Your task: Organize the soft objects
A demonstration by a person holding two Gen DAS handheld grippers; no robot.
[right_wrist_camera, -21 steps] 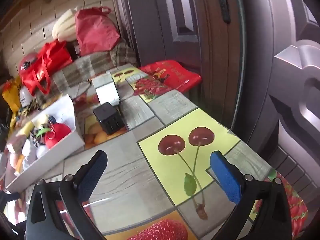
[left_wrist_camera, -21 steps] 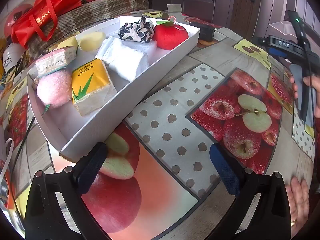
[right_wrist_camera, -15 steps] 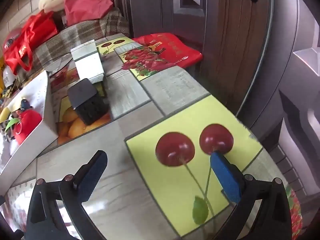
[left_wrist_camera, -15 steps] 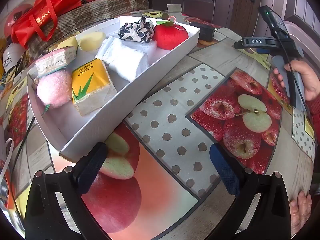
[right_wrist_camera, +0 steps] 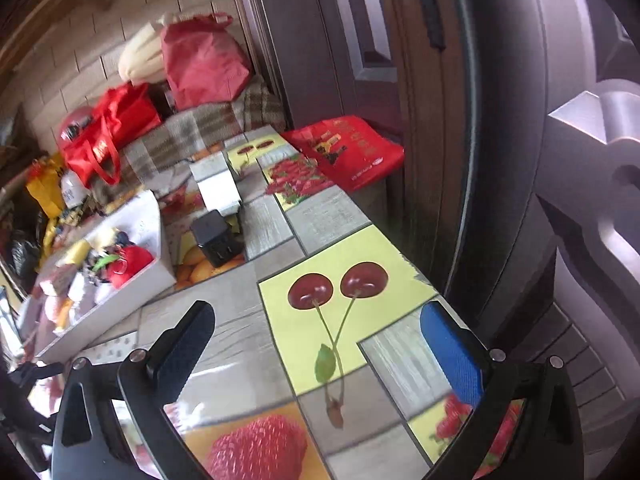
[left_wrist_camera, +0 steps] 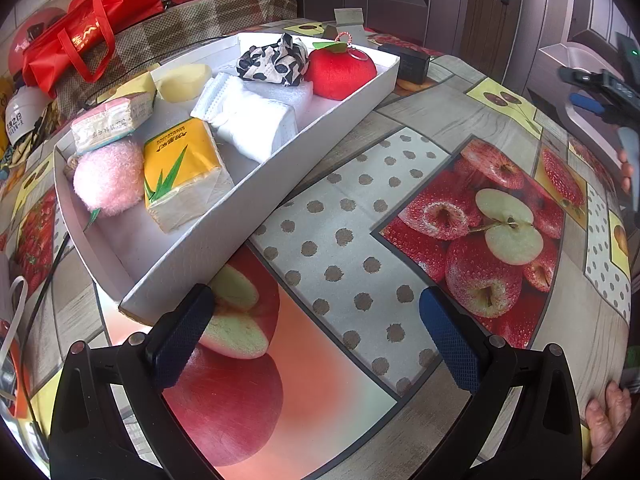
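Fingers of left gripper (left_wrist_camera: 314,326): spread wide, nothing held, low over tabletop (left_wrist_camera: 360,216). Right gripper (right_wrist_camera: 320,344): likewise spread wide and unloaded, at right edge. White tray (left_wrist_camera: 256,196), left: yellow tissue pack (left_wrist_camera: 182,168) and pink pom-pom (left_wrist_camera: 109,176) nearest, judged light and compressible, best taken across the middle; red plush apple (left_wrist_camera: 340,74) farthest, to be gripped by its body.

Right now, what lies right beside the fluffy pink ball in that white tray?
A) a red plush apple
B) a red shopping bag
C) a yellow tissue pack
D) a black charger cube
C: in the left wrist view the pink ball lies against the yellow tissue pack at the near end of the white tray, while the red plush apple lies at the far end.
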